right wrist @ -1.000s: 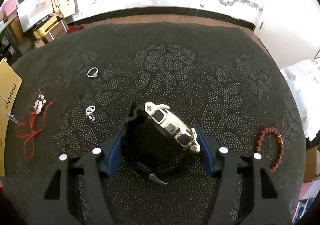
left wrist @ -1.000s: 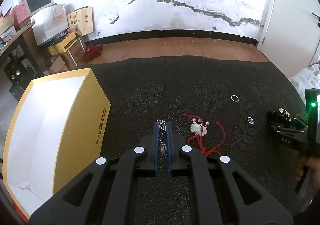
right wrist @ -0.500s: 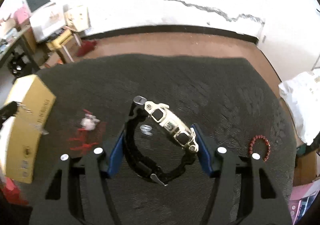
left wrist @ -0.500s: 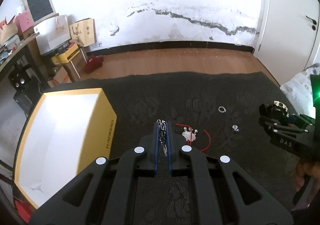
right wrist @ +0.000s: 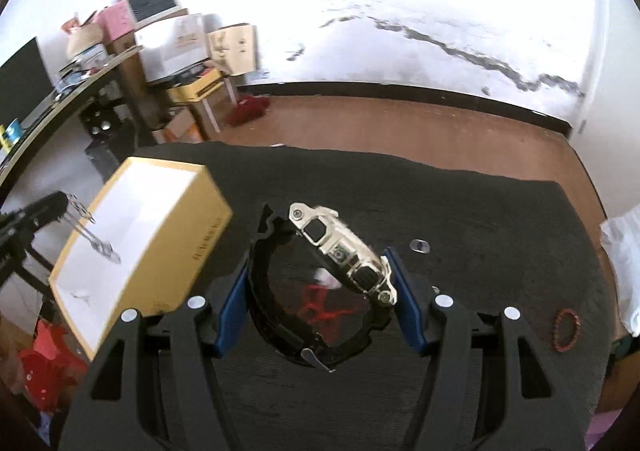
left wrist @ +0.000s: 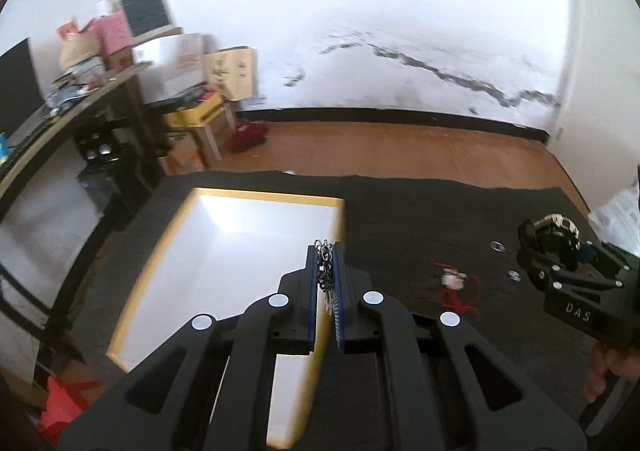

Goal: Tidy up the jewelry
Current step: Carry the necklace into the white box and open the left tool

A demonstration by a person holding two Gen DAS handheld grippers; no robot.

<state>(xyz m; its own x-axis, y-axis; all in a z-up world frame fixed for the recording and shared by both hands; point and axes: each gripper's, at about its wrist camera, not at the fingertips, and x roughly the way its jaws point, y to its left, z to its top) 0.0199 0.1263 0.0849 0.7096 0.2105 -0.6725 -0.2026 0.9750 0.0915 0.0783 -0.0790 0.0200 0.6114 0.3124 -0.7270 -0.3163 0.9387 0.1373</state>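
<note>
Silver link chain (left wrist: 325, 271): pinched between the blue-padded fingers of the left gripper (left wrist: 325, 249), clenched tight on the links. Hung with long axis vertical, free end trailing down, as confirmed in the right wrist view (right wrist: 90, 235).

Position relative to target: held just over the right-hand wall of the open yellow cardboard box with white interior (left wrist: 264, 198), which stood at the left end of the table under a dark patterned cloth (left wrist: 440, 219). Opening lay directly ahead and slightly left of the fingertips. Judged requirement: short shift leftward over the white interior, then release.

Right gripper (right wrist: 320, 267): closed wide on a black-strapped wristwatch with silver-coloured case (right wrist: 340, 251), strap loop spanning both pads. Box located forward and to the left (right wrist: 188, 251), well apart from this gripper. Left gripper therefore the nearer of the two.

Not yet collected on the cloth: red cord with pale pendant (left wrist: 454, 283), two small rings (left wrist: 497, 246), dark red bead bracelet (right wrist: 566, 329).
</note>
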